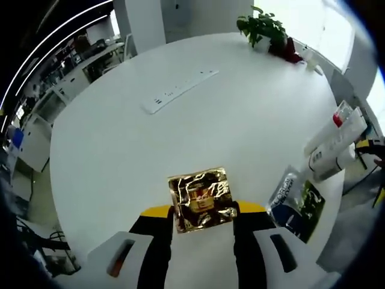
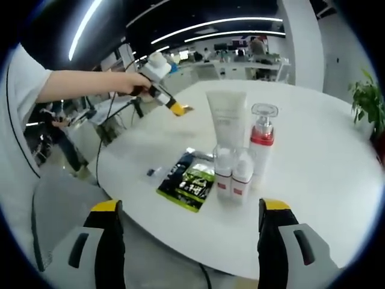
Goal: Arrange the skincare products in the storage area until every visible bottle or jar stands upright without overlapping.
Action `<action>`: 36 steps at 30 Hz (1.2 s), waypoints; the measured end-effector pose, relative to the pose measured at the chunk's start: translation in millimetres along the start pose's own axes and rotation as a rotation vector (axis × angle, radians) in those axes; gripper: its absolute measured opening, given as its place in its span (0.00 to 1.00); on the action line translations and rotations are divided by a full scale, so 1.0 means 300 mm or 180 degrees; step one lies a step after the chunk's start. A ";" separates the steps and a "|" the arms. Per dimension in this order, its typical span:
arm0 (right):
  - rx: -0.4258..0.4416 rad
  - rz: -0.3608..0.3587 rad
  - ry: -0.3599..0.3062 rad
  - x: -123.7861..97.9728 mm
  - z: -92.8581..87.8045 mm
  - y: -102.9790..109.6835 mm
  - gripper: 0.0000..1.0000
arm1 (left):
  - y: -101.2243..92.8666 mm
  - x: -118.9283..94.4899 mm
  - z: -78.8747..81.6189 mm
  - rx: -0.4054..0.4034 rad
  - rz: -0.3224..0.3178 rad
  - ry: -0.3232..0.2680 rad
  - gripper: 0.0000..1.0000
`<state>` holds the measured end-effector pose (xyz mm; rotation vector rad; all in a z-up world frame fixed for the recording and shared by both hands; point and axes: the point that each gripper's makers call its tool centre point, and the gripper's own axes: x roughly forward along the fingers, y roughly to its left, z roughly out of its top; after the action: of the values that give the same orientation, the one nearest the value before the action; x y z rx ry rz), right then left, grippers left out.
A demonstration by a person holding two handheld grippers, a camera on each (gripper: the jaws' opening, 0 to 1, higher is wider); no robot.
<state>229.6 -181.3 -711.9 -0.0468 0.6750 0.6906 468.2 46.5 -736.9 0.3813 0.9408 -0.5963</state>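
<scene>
Left gripper view looks down on a round white table (image 1: 120, 150), where the left gripper (image 1: 203, 220) pinches a crinkled gold foil sachet (image 1: 201, 200) between its two black jaws. The sachet is roughly square, held flat, and its far edge points away toward the middle of the table. Right of it a dark green and black sachet (image 1: 298, 205) lies flat near the table's edge, and beyond that the bottles (image 1: 334, 141) stand grouped, their long axes leaning toward the view's upper right. A white power strip (image 1: 178, 90) lies farther off, with a potted plant (image 1: 263, 27) at the far edge.

Right gripper view has the right gripper (image 2: 187, 241) with its jaws spread wide and nothing between them. Ahead, a white tube (image 2: 227, 120), a pump bottle with a red collar (image 2: 262, 138) and two small clear-capped bottles (image 2: 233, 171) all stand upright, close together. The dark sachet (image 2: 187, 179) lies flat just left of them.
</scene>
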 end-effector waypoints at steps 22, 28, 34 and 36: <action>-0.0117 0.0098 -0.0076 -0.007 0.013 0.030 0.89 | -0.061 -0.138 -0.094 -0.0025 0.0120 -0.0126 0.44; -0.0148 0.0125 -0.0102 -0.009 0.020 0.038 0.87 | -0.101 -0.199 -0.145 -0.0060 0.0145 -0.0184 0.44; -0.0327 0.0134 -0.0033 -0.002 0.020 0.059 0.86 | -0.122 -0.231 -0.176 -0.0062 0.0169 -0.0250 0.44; -0.0346 0.0146 -0.0033 -0.003 0.021 0.061 0.86 | -0.147 -0.257 -0.207 -0.0073 0.0171 -0.0260 0.44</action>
<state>221.6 -165.8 -703.2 -0.1281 0.6297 0.7708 366.4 70.0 -707.9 0.3581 0.8558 -0.5478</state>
